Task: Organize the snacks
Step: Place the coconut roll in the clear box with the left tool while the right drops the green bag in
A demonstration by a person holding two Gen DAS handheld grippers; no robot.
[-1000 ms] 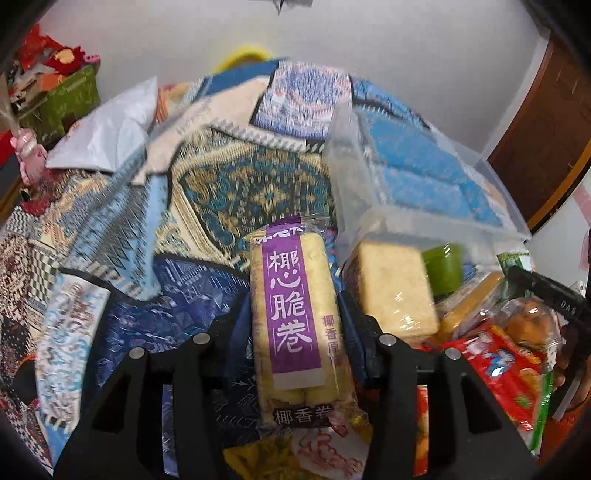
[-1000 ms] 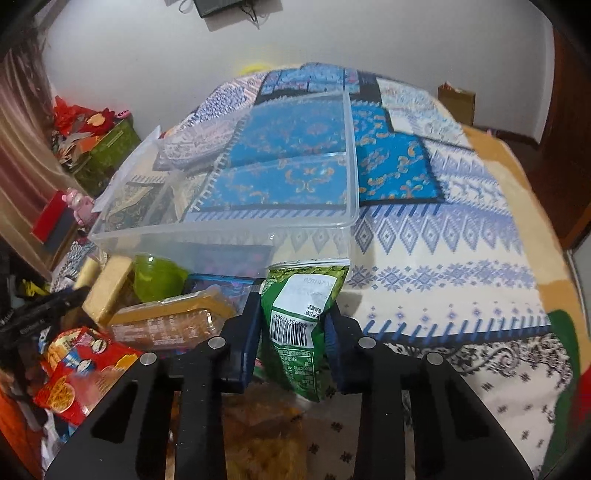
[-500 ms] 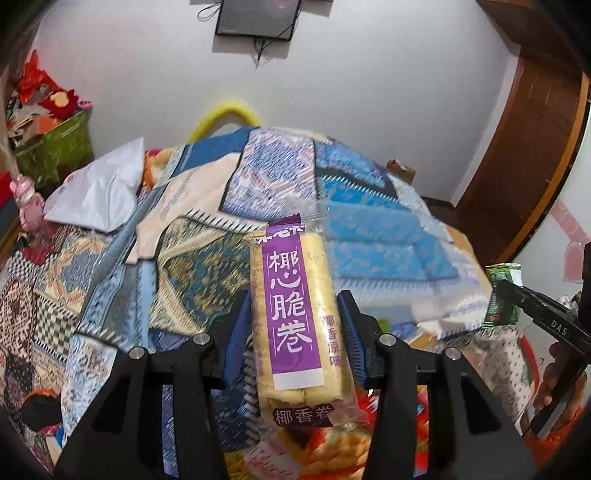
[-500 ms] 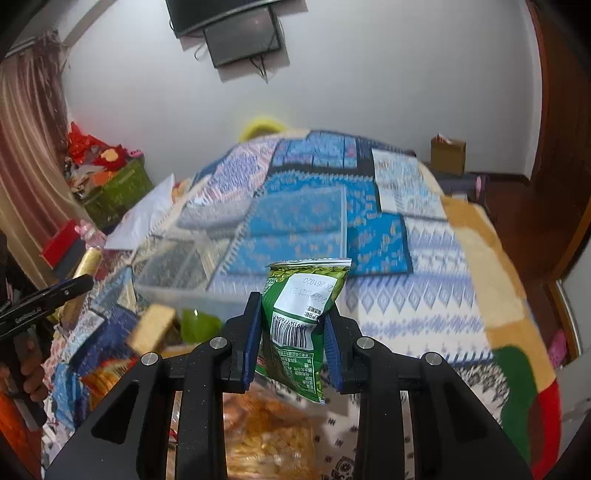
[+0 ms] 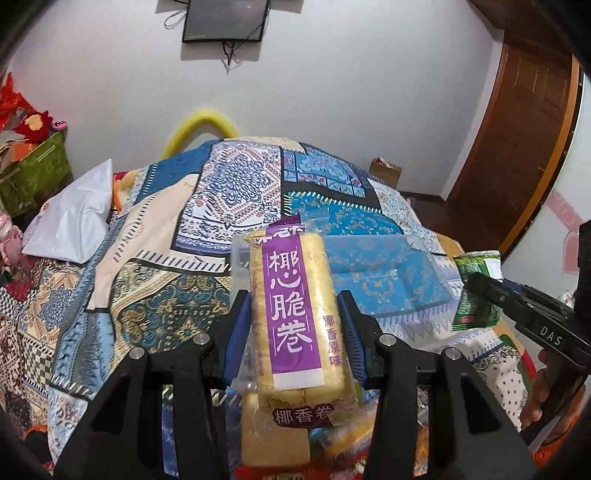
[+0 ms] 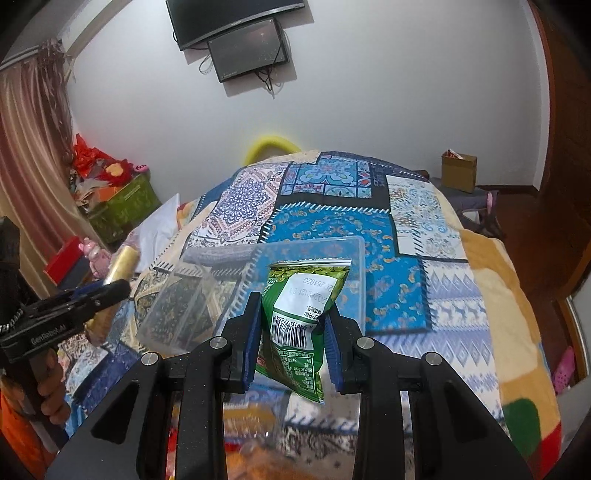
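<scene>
Left gripper (image 5: 293, 332) clamped on a purple-labelled roll pack (image 5: 295, 317), held upright above the blurred snack pile (image 5: 280, 443); right gripper (image 6: 291, 339) clamped on a green snack bag (image 6: 301, 325), barcode side facing the camera. Just beyond both, a clear plastic bin (image 6: 255, 288) on the patchwork bedspread (image 6: 332, 206), open and unobstructed. Farther out, a white pillow (image 5: 74, 218), a green box (image 6: 122, 206) beside the curtain, two screens (image 6: 240, 33) on the wall.

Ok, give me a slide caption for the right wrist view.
Right tool holds a green snack bag above the clear plastic box on the patterned bedspread.
</scene>
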